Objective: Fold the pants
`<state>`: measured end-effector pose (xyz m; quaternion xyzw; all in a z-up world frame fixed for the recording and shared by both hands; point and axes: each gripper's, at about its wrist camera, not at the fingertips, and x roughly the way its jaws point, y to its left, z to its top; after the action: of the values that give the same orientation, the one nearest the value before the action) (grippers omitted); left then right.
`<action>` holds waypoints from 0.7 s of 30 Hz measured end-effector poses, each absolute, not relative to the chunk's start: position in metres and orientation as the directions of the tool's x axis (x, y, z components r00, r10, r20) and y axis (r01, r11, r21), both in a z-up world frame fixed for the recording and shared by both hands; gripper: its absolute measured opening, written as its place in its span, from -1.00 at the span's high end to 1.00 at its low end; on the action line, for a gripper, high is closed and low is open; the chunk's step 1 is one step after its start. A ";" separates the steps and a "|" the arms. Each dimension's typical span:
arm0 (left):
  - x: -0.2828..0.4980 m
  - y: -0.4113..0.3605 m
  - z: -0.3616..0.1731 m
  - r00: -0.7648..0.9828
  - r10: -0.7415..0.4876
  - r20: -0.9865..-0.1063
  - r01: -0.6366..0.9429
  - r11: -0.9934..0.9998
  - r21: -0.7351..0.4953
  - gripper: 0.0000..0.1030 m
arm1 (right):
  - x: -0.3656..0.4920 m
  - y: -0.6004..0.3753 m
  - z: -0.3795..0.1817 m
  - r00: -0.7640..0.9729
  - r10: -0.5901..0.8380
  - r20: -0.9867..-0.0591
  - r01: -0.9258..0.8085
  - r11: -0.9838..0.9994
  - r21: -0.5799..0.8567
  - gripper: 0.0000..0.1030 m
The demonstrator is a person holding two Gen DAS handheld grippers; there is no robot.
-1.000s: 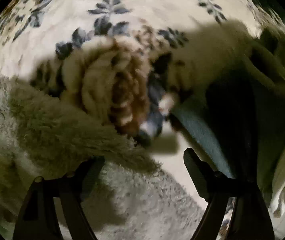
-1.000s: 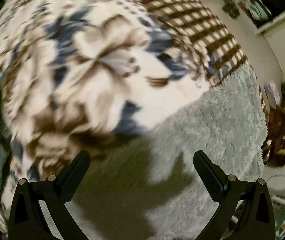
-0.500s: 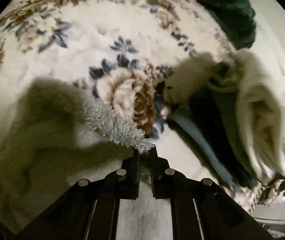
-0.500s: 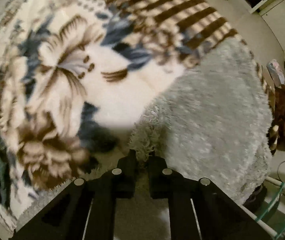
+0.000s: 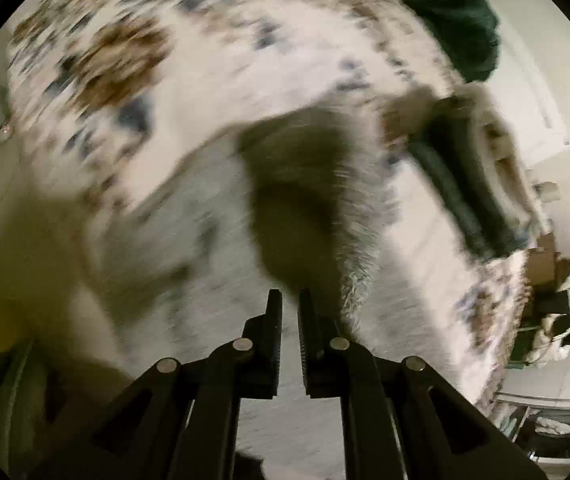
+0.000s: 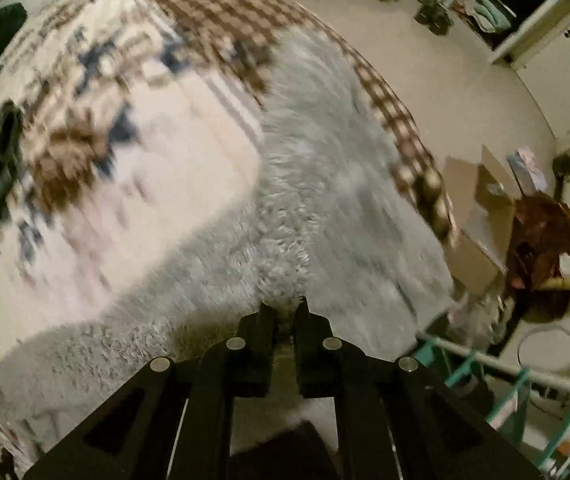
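Two black hand-held grippers point steeply down over a bed, and both have their jaws drawn together on the same fluffy grey fleece pants. The left hand-held gripper (image 5: 289, 300) sits at 6 o'clock in the left wrist view, its fingers nearly touching; a fold of the grey fleece pants (image 5: 309, 200) rises from the fingertips toward 12 o'clock, and its shaggy edge runs alongside the right finger, though motion blur hides the exact contact. The right hand-held gripper (image 6: 284, 312) also sits at 6 o'clock in its own view, with a tuft of the pants (image 6: 325, 184) pinched between its fingertips. From there the pants spread up toward 12 o'clock and out to 8 o'clock, lying on a cream bedspread with brown and blue flowers (image 6: 133, 168).

In the left wrist view the cream flowered bedspread (image 5: 173, 40) fills 9 to 12 o'clock. A dark green garment (image 5: 453, 20) lies at 1 o'clock, and a stack of folded dark and cream clothes (image 5: 465, 184) at 3 o'clock.

In the right wrist view a brown-and-cream checked border (image 6: 221, 12) edges the bedspread from 12 to 3 o'clock. Beyond it lies pale floor (image 6: 465, 80) with an open cardboard box (image 6: 481, 216) at 3 o'clock and a teal-and-white rack (image 6: 505, 376) at 4 o'clock.
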<state>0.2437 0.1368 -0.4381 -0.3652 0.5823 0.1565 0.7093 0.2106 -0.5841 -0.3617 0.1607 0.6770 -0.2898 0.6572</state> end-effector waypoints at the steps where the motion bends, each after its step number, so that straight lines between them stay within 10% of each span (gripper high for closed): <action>1: 0.235 0.140 -0.447 0.256 -0.215 -0.942 -0.659 0.675 -0.333 0.89 | 0.197 -0.583 -0.367 -0.102 -0.161 -0.982 0.599 0.778 -0.190 0.85; 5: 0.228 0.149 -0.470 0.319 -0.306 -0.897 -0.686 0.579 -0.441 0.70 | 0.156 -0.592 -0.404 -0.150 -0.074 -0.986 0.646 0.748 -0.154 0.73; 9: 0.254 0.150 -0.473 0.412 -0.333 -0.848 -0.655 0.538 -0.530 -0.57 | 0.134 -0.594 -0.430 -0.096 0.090 -0.991 0.728 0.685 -0.008 -0.03; 18: 0.282 0.175 -0.517 0.384 -0.232 -0.894 -0.718 0.533 -0.447 -0.45 | 0.108 -0.612 -0.445 0.009 0.174 -0.985 0.810 0.576 0.109 -0.33; 21: 0.284 0.177 -0.513 0.423 -0.200 -0.884 -0.680 0.575 -0.455 0.70 | 0.108 -0.624 -0.452 0.024 0.174 -0.985 0.814 0.568 0.120 -0.32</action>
<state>0.2842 0.1771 -0.5133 -0.4300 0.5113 0.1654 0.7255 0.1081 -0.6243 -0.4522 0.3819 0.6465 -0.2647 0.6050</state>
